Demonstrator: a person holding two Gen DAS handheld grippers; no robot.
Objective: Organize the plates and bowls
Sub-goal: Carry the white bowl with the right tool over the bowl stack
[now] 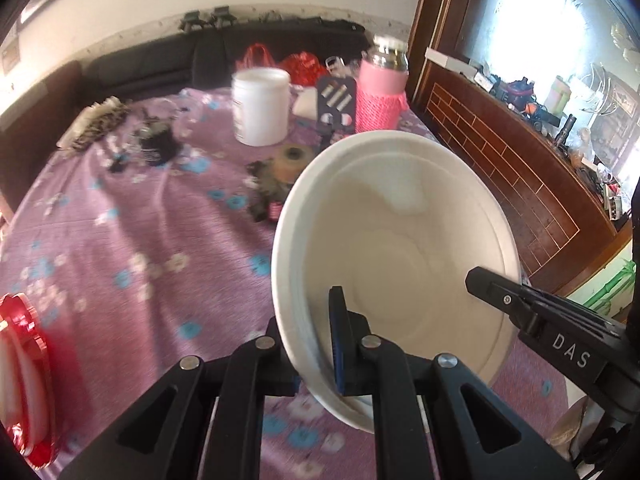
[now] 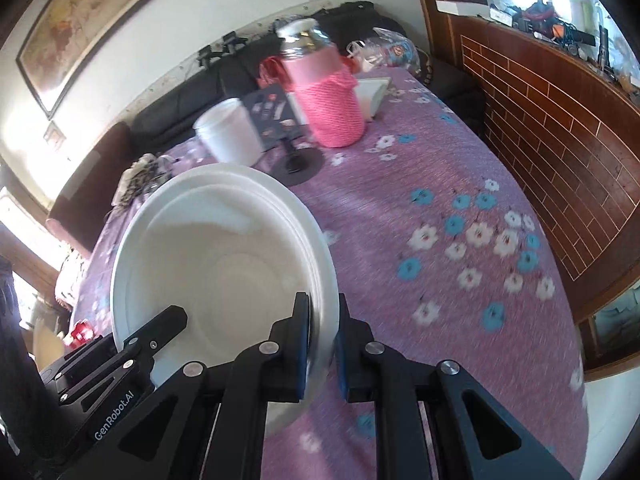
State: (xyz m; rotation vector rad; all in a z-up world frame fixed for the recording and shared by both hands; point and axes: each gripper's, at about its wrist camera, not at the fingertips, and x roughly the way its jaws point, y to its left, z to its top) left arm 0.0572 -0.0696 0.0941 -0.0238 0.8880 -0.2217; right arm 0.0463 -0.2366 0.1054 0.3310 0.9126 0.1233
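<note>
The left gripper (image 1: 314,344) pinches the near-left rim of the white bowls (image 1: 400,256), lifted above the purple tablecloth (image 1: 140,248). The right gripper (image 2: 323,344) clamps the opposite rim. Uneven pulling could separate the nested stack or twist a rim loose.

white bowl (image 1: 404,240) — purple floral tablecloth (image 1: 140,240)

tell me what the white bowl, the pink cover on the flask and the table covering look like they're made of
White bowl: matte, thin stepped rim, no gloss, so likely moulded paper pulp or foam rather than ceramic; both grippers clamp its rim.
Pink cover: knitted or crocheted yarn, with ribbed stitch rows; the flask's shiny cap looks like polished metal.
Table covering: woven fabric with a printed flower pattern, showing soft creases.
</note>
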